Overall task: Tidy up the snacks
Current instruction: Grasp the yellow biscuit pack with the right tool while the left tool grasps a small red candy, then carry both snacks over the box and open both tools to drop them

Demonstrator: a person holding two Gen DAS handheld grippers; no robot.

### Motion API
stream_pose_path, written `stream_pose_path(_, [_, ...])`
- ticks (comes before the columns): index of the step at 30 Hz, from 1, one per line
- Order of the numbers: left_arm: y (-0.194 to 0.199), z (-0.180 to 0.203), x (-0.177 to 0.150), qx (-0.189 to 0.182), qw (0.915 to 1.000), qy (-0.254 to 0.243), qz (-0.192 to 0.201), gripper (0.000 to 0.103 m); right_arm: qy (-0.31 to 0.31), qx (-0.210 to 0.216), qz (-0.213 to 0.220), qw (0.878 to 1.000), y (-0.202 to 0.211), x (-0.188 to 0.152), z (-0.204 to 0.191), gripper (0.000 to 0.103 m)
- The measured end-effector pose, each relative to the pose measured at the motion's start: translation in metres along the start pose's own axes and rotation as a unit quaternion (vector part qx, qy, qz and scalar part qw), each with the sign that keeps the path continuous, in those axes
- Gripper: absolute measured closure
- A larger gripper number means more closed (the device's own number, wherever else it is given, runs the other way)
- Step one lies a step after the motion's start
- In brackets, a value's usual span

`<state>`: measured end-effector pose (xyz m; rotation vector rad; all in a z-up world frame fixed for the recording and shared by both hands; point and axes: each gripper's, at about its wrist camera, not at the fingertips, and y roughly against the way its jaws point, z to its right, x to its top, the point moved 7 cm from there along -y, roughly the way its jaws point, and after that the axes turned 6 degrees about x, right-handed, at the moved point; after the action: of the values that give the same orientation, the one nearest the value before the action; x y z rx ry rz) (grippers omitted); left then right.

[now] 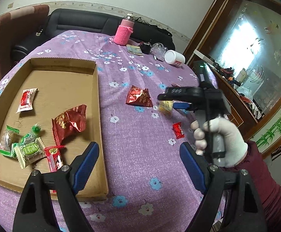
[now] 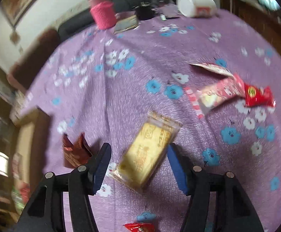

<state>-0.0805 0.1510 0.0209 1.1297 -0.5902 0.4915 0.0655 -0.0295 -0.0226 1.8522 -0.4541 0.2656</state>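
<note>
A purple floral tablecloth [image 1: 136, 139] carries a cardboard tray [image 1: 99, 116] already holding several snacks, with a pink bottle [image 1: 122, 32] and white jar [image 1: 174, 57] at the far edge. The left gripper [image 1: 138, 160] hangs spread and empty by the tray's corner. The right gripper [image 2: 138, 166], jaws apart, brackets a yellow biscuit packet [image 2: 148, 154] on the cloth without visibly pinching it, a dark red packet [image 2: 74, 150] just left.

- We record a home living room: a dark sofa [image 1: 86, 22] and a brown armchair [image 1: 14, 31] at the far side.
- We note a table under a purple floral cloth [image 1: 140, 135], household clutter at its far edge, including a bottle in a pink knitted sleeve [image 1: 123, 31].
- At right, we list a wood-framed glass cabinet [image 1: 256, 61].
</note>
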Motion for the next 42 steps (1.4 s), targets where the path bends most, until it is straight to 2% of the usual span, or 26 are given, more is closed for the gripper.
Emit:
stream_pose_path(2, [0.001,0.000,-0.001,0.000,1.0000,0.000,0.000,0.018,0.029,-0.024,0.002,0.999,-0.002,-0.002,-0.004,0.042])
stream_pose_path(3, [0.001,0.000,0.000,0.000,1.0000,0.000,0.001,0.018,0.038,-0.035,0.006,0.999,-0.002,-0.001,-0.003,0.058])
stream_pose_path(4, [0.001,0.000,0.000,0.001,1.0000,0.001,0.001,0.018,0.044,-0.039,0.009,0.998,-0.001,-0.001,-0.001,0.065])
stream_pose_path(11, [-0.008,0.015,-0.001,0.001,0.9998,-0.016,-0.012,0.018,0.034,-0.008,0.030,0.999,0.015,-0.011,0.025,0.069])
stream_pose_path(17, [-0.029,0.054,-0.004,-0.009,0.9976,-0.062,-0.029,0.018,-0.014,0.052,0.076,0.996,0.040,-0.021,0.057,0.069])
stream_pose_path(22, [-0.067,0.095,-0.006,-0.010,0.9932,-0.102,-0.057,0.019,-0.050,0.095,0.103,0.989,0.050,-0.021,0.076,0.069])
stream_pose_path(24, [-0.086,0.111,-0.005,-0.011,0.9914,-0.111,-0.069,0.029,-0.053,0.103,0.109,0.987,0.054,-0.021,0.077,0.069])
stream_pose_path(29, [-0.124,0.128,0.000,0.011,0.9887,-0.123,-0.085,0.037,-0.052,0.117,0.121,0.984,0.062,-0.018,0.076,0.069])
stream_pose_path(31, [-0.135,0.132,0.002,0.013,0.9878,-0.126,-0.090,0.049,-0.054,0.124,0.121,0.983,0.063,-0.019,0.075,0.069])
stream_pose_path(33, [-0.145,0.137,0.000,0.013,0.9858,-0.136,-0.098,0.071,-0.055,0.129,0.122,0.983,0.065,-0.019,0.075,0.069])
stream_pose_path(35, [-0.157,0.138,-0.004,0.025,0.9833,-0.145,-0.107,0.079,-0.055,0.131,0.124,0.982,0.067,-0.019,0.074,0.069])
stream_pose_path(36, [-0.157,0.139,-0.003,0.027,0.9838,-0.150,-0.095,0.079,-0.055,0.132,0.126,0.982,0.068,-0.019,0.075,0.069])
stream_pose_path(40, [-0.161,0.139,-0.002,0.038,0.9835,-0.153,-0.089,0.082,-0.053,0.131,0.128,0.982,0.069,-0.020,0.074,0.069])
stream_pose_path(42, [-0.163,0.138,0.000,0.041,0.9837,-0.153,-0.086,0.091,-0.049,0.130,0.128,0.982,0.068,-0.020,0.072,0.069])
